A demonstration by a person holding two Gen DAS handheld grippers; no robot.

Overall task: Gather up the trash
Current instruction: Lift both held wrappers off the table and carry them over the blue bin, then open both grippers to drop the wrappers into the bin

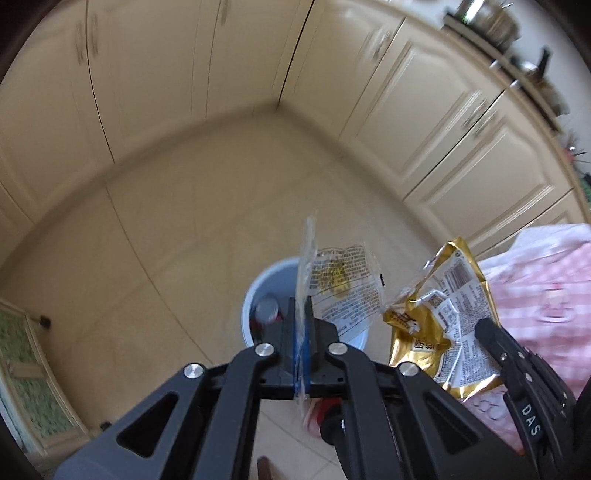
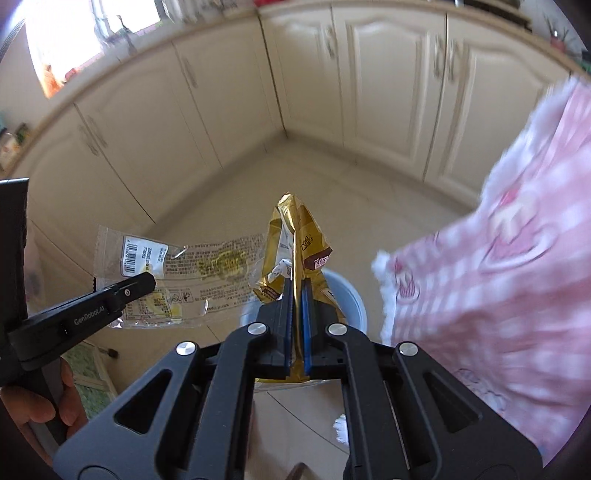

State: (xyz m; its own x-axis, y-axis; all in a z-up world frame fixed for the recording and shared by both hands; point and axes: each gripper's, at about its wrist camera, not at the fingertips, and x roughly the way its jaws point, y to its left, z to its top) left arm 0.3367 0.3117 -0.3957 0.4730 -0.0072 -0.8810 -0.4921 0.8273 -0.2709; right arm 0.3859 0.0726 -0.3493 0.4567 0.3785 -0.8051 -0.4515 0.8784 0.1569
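My left gripper [image 1: 301, 306] is shut on a clear plastic wrapper [image 1: 343, 284] with black print and a yellow picture; it hangs over a pale blue bin [image 1: 255, 291] on the floor. Inside the bin lies a can [image 1: 266, 307] with a silver top. My right gripper [image 2: 296, 291] is shut on a crumpled gold snack bag [image 2: 291, 229], above the same bin [image 2: 351, 299]. In the left wrist view the gold bag [image 1: 443, 314] and the right gripper [image 1: 487, 332] show at the right. In the right wrist view the clear wrapper [image 2: 184, 273] and the left gripper [image 2: 144, 284] show at the left.
Cream cabinet doors [image 1: 424, 122] meet in a corner behind the bin, above a beige tiled floor [image 1: 166, 240]. A pink checked cloth [image 2: 498, 277] hangs close on the right. Pots [image 1: 487, 18] stand on the counter. A person's hand [image 2: 33, 410] holds the left gripper's handle.
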